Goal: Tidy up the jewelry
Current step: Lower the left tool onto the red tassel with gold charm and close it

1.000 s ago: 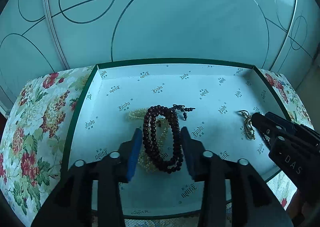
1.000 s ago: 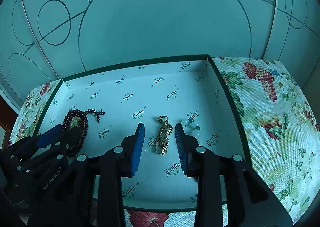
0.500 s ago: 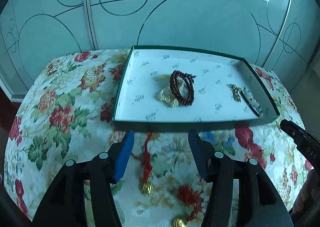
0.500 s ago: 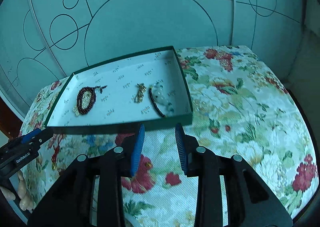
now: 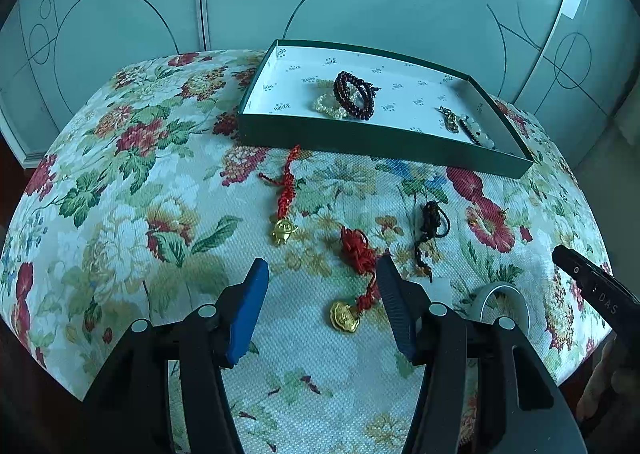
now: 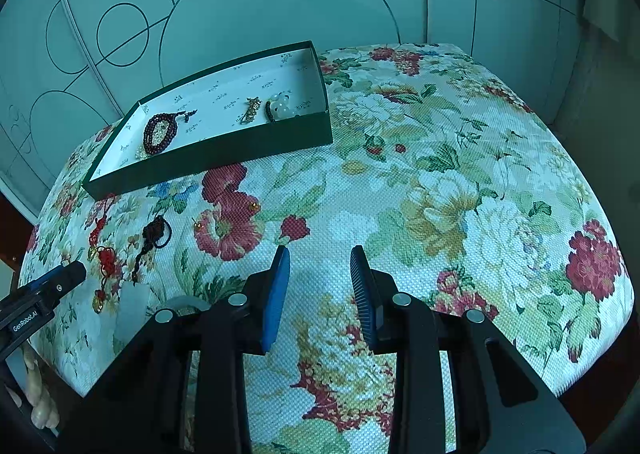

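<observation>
Floral cloth point(image 5: 120, 182) carries 2 red charms, green box point(image 5: 384, 142) beyond; both jaws wide, empty.

Black tongs point(image 5: 320, 306), blue pads point(image 5: 246, 314), silver screws.

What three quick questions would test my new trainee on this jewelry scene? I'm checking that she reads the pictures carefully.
1. True or false: the dark bead bracelet lies inside the green box.
2. Which lies nearest the left claw? A) red cord charm B) black cord C) pale bangle
3. Fill in: both claws are ____, the right claw holding nothing.

Key: 1 true; 2 A; 3 open.
</observation>
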`<state>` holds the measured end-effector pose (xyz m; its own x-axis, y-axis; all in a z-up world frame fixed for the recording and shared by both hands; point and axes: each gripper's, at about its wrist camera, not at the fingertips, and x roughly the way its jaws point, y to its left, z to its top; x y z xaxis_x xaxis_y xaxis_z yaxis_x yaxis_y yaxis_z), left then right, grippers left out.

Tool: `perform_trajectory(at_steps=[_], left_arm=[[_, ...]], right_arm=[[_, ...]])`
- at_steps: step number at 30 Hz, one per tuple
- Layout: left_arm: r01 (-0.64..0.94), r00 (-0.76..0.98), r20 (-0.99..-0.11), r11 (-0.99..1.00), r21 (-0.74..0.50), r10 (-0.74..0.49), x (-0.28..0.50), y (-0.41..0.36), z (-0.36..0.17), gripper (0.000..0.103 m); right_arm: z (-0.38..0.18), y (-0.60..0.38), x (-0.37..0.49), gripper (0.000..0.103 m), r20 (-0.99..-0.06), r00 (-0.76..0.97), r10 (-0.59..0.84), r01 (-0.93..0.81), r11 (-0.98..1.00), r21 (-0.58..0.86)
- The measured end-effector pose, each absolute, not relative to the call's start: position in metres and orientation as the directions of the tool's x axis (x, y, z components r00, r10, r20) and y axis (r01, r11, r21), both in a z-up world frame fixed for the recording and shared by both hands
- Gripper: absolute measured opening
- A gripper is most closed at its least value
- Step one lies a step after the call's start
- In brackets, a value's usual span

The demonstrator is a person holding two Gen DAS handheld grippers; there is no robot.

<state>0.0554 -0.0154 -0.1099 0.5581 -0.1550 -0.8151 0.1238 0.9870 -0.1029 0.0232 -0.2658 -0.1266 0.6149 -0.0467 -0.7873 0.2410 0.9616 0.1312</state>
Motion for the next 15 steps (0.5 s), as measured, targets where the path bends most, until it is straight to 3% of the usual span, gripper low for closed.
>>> perform_trajectory(at_steps=[15], left_arm=[[0.113, 0.532, -0.833, 0.988, -0.106, -0.150, 0.070, -0.029, -0.126, 0.055]], right_arm=[[-0.132, -0.264, 0.019, 0.032, -0.788, 0.615, -0.023, 0.238, 0.958, 0.158]])
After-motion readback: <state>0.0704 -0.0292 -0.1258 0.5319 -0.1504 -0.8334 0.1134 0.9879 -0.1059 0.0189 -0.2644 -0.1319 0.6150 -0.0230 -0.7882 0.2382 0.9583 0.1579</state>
